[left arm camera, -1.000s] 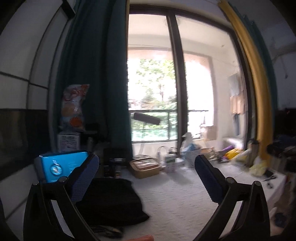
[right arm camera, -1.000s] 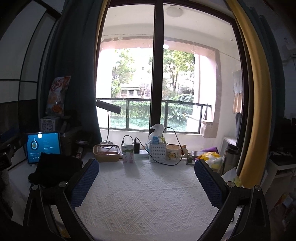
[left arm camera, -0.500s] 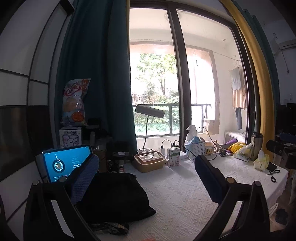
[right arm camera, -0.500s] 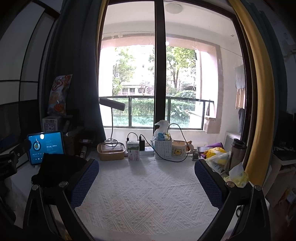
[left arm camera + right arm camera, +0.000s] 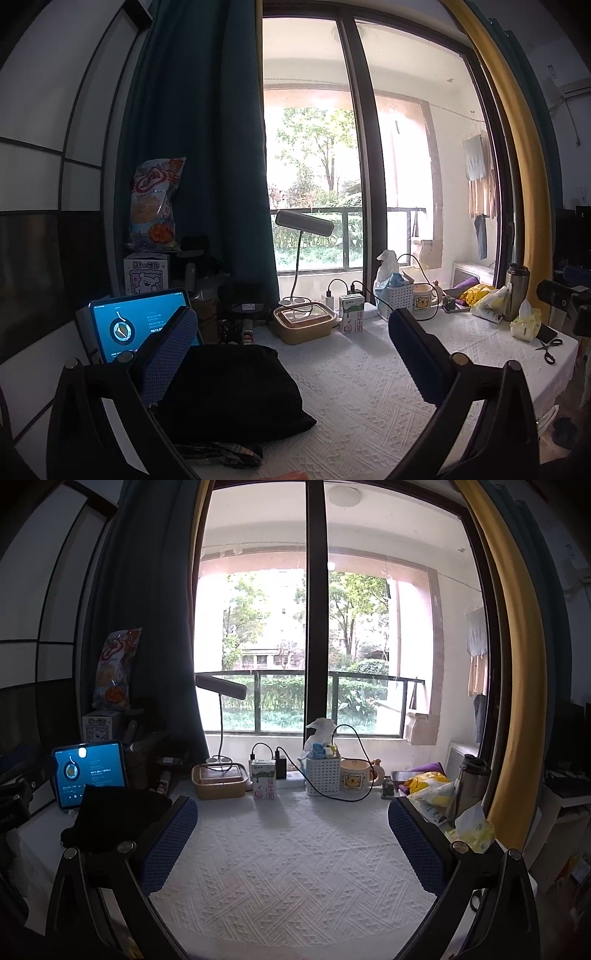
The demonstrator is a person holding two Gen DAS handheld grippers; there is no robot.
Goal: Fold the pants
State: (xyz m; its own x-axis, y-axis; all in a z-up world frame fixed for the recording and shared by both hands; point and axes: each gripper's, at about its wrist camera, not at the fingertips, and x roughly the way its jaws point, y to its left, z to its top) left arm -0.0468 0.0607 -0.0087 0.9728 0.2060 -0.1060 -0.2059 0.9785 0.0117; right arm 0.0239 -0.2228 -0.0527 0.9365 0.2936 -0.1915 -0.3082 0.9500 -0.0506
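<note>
The black pants (image 5: 232,395) lie as a folded bundle on the left part of the white textured tablecloth (image 5: 354,398). In the right wrist view the pants (image 5: 114,819) sit at the left, in front of a tablet. My left gripper (image 5: 291,354) is open and empty, raised above the table, its left finger over the bundle's left edge. My right gripper (image 5: 291,842) is open and empty above the middle of the cloth (image 5: 295,867), to the right of the pants.
A lit tablet (image 5: 140,325) stands behind the pants. A lunch box (image 5: 304,325), milk carton (image 5: 351,317), white basket (image 5: 397,299), mug (image 5: 423,304), lamp (image 5: 303,225) and cables line the window side. A flask (image 5: 517,291), tissues (image 5: 524,325) and scissors (image 5: 550,349) are at right.
The left wrist view has steadied and tilted, so the pants and tablet show more fully. The right gripper has shifted slightly. Both grippers stay open and empty.
</note>
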